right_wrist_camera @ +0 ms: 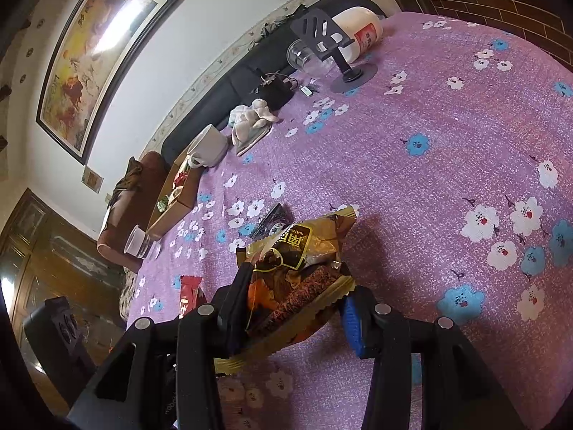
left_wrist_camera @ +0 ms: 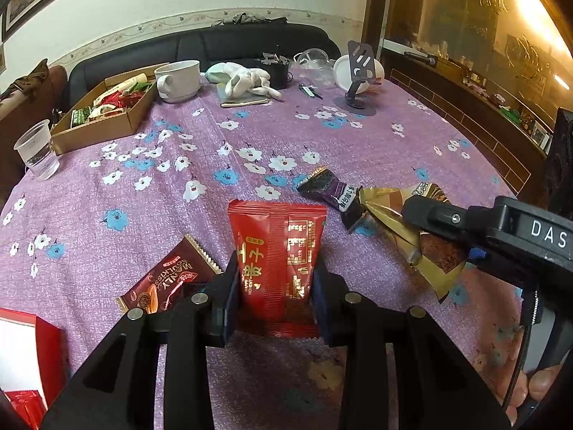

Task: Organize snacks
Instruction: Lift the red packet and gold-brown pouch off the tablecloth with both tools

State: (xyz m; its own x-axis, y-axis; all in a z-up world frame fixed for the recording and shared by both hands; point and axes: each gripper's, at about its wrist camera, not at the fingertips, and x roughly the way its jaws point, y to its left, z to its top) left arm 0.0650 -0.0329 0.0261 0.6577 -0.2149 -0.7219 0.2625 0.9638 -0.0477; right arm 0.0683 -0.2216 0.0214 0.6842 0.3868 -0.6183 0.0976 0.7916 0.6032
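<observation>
Holding a snack in each hand, I have the left tongs clamped on the red packet and the right tongs on the gold packet, both lifted off the purple counter, presumably bound for the cardboard box at upper left

Cardboard box at table's far left — mug right of it, cup nearer.
</observation>
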